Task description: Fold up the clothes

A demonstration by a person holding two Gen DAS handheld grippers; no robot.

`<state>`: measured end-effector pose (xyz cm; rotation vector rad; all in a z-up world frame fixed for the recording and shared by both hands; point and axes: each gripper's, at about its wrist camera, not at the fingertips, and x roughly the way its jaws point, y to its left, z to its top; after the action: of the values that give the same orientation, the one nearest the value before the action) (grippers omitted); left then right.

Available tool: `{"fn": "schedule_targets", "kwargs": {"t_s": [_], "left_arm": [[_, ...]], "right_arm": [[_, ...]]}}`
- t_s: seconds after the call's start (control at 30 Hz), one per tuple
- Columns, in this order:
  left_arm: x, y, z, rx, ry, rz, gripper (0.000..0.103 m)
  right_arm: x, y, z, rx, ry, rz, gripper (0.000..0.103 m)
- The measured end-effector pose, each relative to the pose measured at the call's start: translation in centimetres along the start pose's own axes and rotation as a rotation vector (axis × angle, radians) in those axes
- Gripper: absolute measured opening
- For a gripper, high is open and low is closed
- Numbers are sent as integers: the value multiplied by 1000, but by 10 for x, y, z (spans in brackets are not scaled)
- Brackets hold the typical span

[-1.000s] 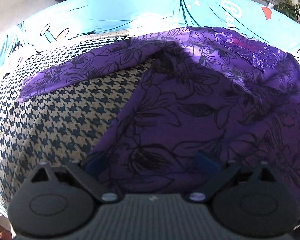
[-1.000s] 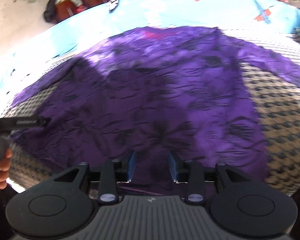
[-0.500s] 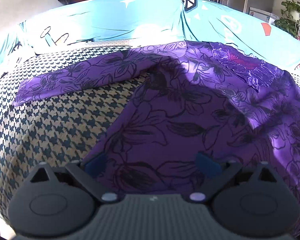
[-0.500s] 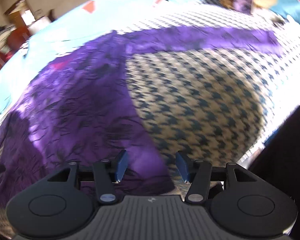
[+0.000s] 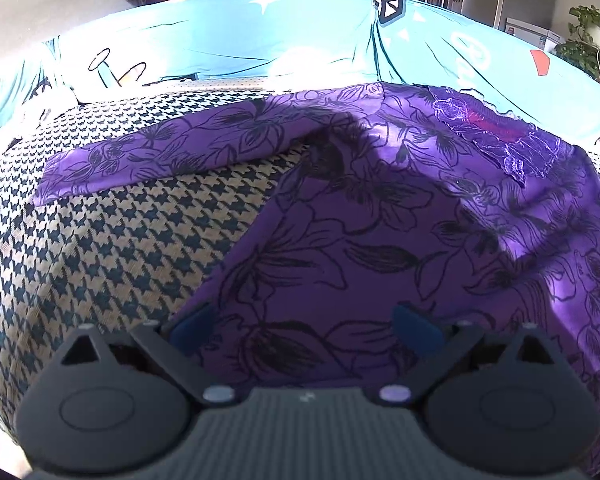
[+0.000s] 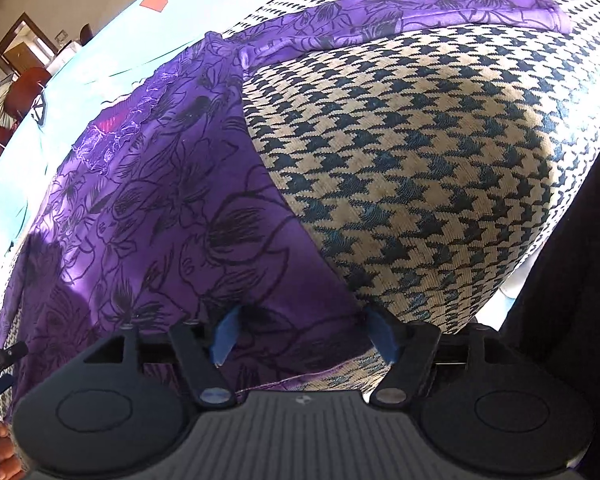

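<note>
While its fingers open, the right gripper (image 6: 304, 334) straddles the purple garment's (image 6: 172, 216) hem.

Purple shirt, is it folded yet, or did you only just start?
Only just started. Done: the purple shirt lies spread flat on the checked cloth, both sleeves stretched out. In hand: the right claw is opening over the shirt's bottom corner; the left claw hangs open over the other. Left: every fold.

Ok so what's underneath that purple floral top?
The purple floral top lies spread on a houndstooth cover, which shows past both sleeves. Whatever lies directly beneath the top's body is covered, so that cannot be seen.
</note>
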<state>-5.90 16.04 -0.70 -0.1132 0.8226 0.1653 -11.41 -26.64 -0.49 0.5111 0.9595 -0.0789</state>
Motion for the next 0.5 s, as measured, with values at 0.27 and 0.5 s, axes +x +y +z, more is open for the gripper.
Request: {"fn": "schedule_targets", "kwargs": {"t_s": [0.27, 0.5], "left_arm": [[1, 1, -1, -2, 6, 10, 100], [1, 3, -2, -3, 7, 10, 100]], "right_arm": [[1, 4, -3, -26, -27, 6, 55], [-18, 22, -10, -121, -94, -28, 11]]}}
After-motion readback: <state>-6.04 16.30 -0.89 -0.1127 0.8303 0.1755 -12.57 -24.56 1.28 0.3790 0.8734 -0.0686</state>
